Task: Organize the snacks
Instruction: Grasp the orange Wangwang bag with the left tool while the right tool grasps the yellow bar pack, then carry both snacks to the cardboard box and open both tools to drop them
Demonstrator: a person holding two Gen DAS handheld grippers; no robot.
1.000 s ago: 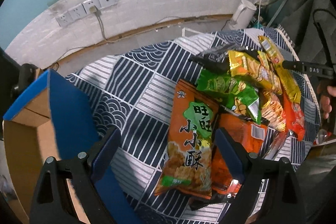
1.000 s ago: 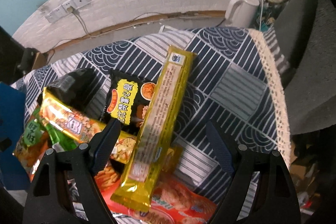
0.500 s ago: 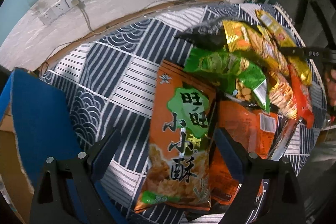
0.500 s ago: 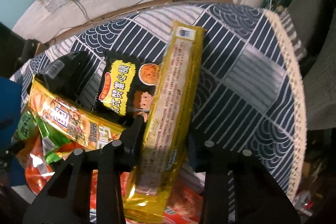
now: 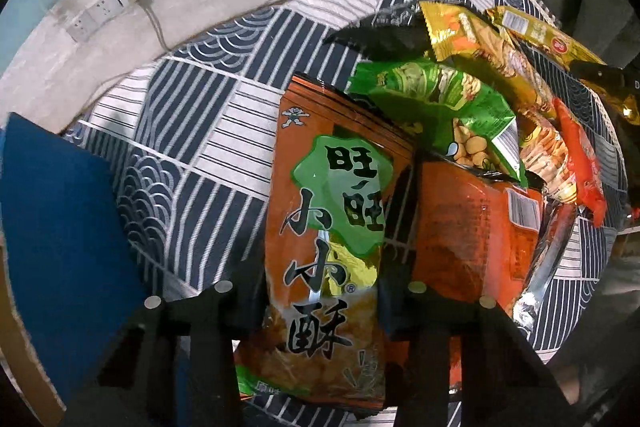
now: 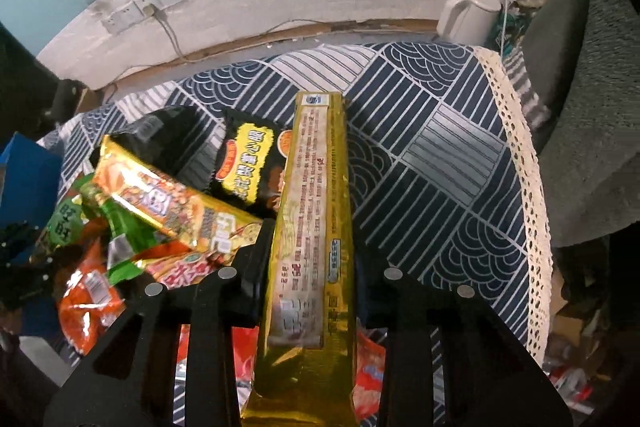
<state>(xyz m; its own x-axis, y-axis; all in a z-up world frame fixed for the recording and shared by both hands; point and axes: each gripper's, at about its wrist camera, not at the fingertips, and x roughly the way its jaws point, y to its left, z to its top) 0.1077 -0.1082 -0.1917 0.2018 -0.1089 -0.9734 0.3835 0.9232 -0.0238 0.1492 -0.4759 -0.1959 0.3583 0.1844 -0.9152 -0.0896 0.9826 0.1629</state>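
You are at the picking-up step. Your left gripper (image 5: 320,301) is closing its jaws on the orange bag (image 5: 326,227), which lies on the tablecloth (image 5: 192,131) at the near edge of the snack pile. Your right gripper (image 6: 310,281) is pinching the long yellow pack (image 6: 314,227) tight by its near end, over the other snacks. Next, you likely need to lift both clear and carry them toward the blue box (image 5: 52,227) on the left. Watch that the floppy packs do not drag others along.

orange pack (image 5: 324,259): glossy foil, crinkling in my grip
gold pack (image 6: 312,247): shiny foil, glinting
cloth (image 6: 440,155): woven, looking matt
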